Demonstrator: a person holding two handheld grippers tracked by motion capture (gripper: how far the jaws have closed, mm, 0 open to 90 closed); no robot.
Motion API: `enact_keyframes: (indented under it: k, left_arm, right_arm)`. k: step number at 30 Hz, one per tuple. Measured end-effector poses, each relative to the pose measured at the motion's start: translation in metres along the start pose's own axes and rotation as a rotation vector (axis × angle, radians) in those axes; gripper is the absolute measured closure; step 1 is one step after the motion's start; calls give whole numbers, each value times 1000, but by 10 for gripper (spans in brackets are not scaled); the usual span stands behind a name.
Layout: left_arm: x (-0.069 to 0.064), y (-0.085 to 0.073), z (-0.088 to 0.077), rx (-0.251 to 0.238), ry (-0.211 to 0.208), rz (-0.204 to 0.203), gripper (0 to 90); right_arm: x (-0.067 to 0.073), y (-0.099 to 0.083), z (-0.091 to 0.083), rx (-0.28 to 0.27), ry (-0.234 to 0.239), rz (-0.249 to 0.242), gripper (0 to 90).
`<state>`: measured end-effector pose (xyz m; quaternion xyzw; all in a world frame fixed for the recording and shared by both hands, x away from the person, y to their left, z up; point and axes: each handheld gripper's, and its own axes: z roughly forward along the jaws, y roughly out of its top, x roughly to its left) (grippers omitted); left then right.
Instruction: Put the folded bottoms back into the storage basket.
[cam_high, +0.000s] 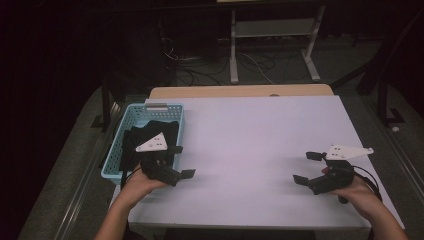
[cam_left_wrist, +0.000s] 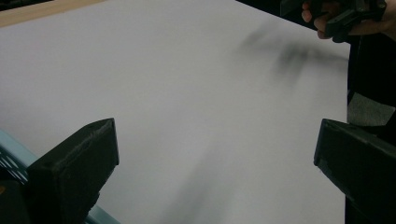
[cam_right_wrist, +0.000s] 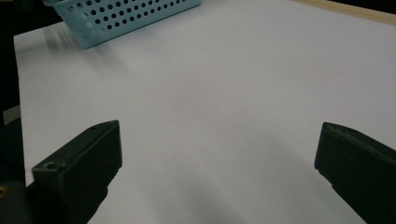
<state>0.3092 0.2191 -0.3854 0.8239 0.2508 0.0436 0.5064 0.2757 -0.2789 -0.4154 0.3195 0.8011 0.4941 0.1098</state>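
High view looks down; both gripper views skim low across the shared white table (cam_high: 260, 135).

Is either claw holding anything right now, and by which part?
Nothing is held: the left claw and right claw are both open above the white table.

Room dim; surroundings nearly black. White table (cam_high: 260, 135) evenly lit from above, no glare. Soft blurred shadows on it in the left gripper view. Near jaws slightly out of focus.
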Motion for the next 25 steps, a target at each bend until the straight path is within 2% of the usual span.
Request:
enact_keyframes:
  k: [25]
  left_arm:
    - [1,0,0,1,-3,-5,0]
  right_arm:
    - [-4,0,0,-6,4,10,10]
